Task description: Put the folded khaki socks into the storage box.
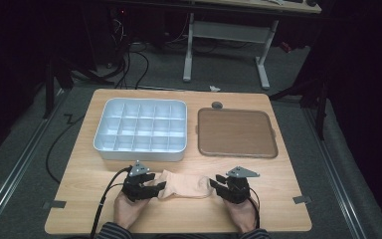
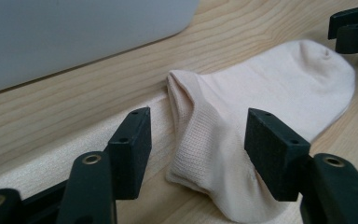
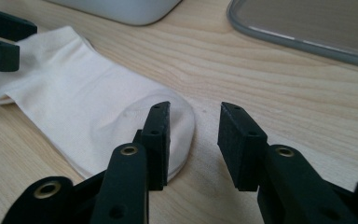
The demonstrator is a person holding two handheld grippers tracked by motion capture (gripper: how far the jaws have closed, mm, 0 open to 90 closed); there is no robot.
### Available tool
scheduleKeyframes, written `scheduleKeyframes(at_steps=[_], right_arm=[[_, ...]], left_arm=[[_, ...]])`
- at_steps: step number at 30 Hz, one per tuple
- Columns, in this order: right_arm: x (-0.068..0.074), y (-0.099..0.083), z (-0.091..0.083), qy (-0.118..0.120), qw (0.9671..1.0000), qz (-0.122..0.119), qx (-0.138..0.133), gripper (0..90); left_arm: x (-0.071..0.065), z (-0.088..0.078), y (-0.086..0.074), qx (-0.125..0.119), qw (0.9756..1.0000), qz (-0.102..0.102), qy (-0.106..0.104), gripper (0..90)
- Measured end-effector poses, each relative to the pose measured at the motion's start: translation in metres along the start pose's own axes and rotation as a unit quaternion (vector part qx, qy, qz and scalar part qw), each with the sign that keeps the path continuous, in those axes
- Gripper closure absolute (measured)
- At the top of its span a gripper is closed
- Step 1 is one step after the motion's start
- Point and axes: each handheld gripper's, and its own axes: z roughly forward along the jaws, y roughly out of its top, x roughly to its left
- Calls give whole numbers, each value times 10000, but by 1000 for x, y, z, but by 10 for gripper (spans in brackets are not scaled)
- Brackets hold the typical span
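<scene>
- I am holding two hand-held grippers over the counter [image 1: 79, 189]: the left hand-held gripper [image 1: 155, 186] and the right hand-held gripper [image 1: 218, 183], one in each hand
- Between them one sock [image 1: 184, 185] is lying flat on the wood near my edge of the counter; it looks like a single pale peach sock, though I cannot tell whether a second one is lying under it
- The sock's long axis is running left to right across the counter, with the open cuff end pointing toward my left hand-held gripper and the rounded toe end pointing toward my right one
- My left hand-held gripper is standing wide open, its jaws straddling the cuff end without pressing on it
- My right hand-held gripper is standing partly open at the toe, one jaw over the fabric and the other over bare wood, nothing pinched
- Farther back one grey compartment tray [image 1: 140, 149] is sitting on the left; I am counting fifteen cells, three rows by five
- Just beside it, on the right, one flat brown tray [image 1: 237, 132] is lying
</scene>
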Motion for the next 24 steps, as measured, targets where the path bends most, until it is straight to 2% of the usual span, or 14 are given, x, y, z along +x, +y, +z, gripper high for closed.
scheduleKeyframes(at_steps=[5,6,8,12,17,24], right_arm=[[3,3,-9,-5,9999,-65,-119,628],[6,5,-12,2,9996,-190,-203,660],[11,7,-15,-16,9992,-295,-281,695],[24,14,-18,233,9985,-415,-259,791],[45,18,-9,536,9963,-662,-137,850],[66,19,10,664,9940,-864,33,869]], left_arm=[[2,-3,2,-34,9999,-106,34,393],[4,-4,2,-49,9999,-148,35,394],[4,-5,3,-54,9998,-175,22,402],[8,-5,6,-16,9997,-261,-27,410],[6,-2,12,77,9998,-178,-31,410],[6,6,15,188,9995,-237,-5,417]])
